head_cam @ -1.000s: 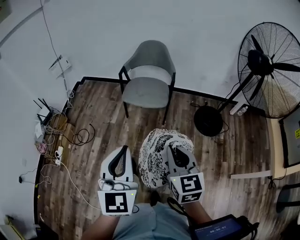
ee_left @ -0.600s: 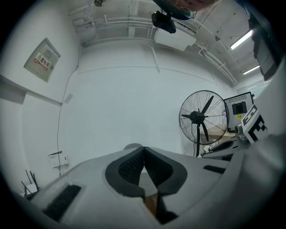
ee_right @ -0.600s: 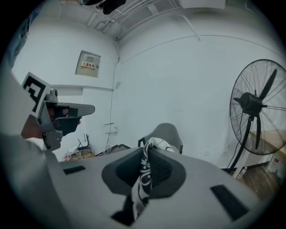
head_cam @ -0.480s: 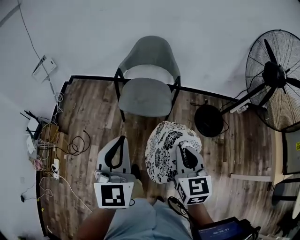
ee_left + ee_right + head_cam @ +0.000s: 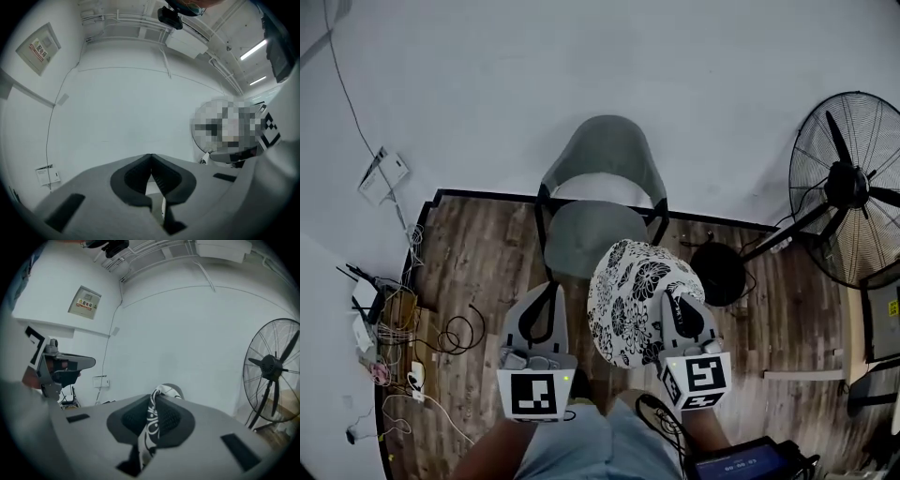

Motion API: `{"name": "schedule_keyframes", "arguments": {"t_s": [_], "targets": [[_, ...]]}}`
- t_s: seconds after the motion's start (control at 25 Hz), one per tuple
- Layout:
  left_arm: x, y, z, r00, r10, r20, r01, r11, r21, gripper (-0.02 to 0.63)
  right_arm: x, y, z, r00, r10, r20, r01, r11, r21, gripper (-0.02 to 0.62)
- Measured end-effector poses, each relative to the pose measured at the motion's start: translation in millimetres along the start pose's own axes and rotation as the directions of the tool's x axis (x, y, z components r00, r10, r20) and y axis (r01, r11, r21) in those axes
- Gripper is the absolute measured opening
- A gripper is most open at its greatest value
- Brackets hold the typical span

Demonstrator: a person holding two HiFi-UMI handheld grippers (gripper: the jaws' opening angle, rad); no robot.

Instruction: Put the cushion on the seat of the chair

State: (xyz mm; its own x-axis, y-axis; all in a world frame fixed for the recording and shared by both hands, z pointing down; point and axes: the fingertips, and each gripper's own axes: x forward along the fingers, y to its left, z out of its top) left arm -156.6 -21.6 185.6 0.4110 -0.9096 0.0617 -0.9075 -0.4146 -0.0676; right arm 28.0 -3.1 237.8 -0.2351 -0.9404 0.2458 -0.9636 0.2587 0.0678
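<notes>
You have the cushion (image 5: 636,300) pinched by its fabric in your right gripper (image 5: 672,298), hanging mid-frame just below the chair (image 5: 602,155), whose seat (image 5: 577,240) is bare, while your left gripper (image 5: 550,289) is closed on nothing, so placing it is what's left.

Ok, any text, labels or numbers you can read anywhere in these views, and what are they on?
No text can be read here.
Label on the wall panel: too blurred.
Print on the small wall box: too small.
Digits on the screen by the person's waist: blurred.
The yellow sticker at the right edge: too small.
</notes>
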Motion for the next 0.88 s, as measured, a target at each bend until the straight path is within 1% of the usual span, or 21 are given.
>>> {"name": "schedule_keyframes", "arguments": {"t_s": [0.24, 0.44, 0.64, 0.76, 0.88], "targets": [[14.2, 18.8, 3.5, 1.0, 0.015, -0.005, -0.015, 1.0, -0.017, 0.009, 26.6, -1.8, 19.0, 1.0, 0.008, 0.022, -0.007, 1.0, -0.016, 0.021], [38.5, 23.7, 2.1, 1.0, 0.023, -0.019, -0.023, 1.0, -0.011, 0.009, 54.1, -9.9, 22.2, 0.999, 0.037, 0.028, -0.037, 0.999, -0.012, 0.021], [80.9, 25.7, 1.1, 0.999, 0.033, -0.03, -0.033, 0.999, -0.011, 0.009, 96.6, -14.0, 19.6, 0.995, 0.1, 0.008, -0.1, 0.995, 0.002, 0.021], [109.5, 28.7, -7.8, 0.997, 0.035, -0.067, -0.036, 0.999, -0.007, 0.009, 127.0, -17.6, 16.2, 0.989, 0.144, -0.011, -0.144, 0.99, 0.001, 0.021], [136.6, 40.1, -21.9, 0.993, 0.054, -0.104, -0.057, 0.998, -0.03, 0.009, 163.9, -19.8, 12.4, 0.983, 0.18, -0.023, -0.18, 0.984, -0.012, 0.021]]}}
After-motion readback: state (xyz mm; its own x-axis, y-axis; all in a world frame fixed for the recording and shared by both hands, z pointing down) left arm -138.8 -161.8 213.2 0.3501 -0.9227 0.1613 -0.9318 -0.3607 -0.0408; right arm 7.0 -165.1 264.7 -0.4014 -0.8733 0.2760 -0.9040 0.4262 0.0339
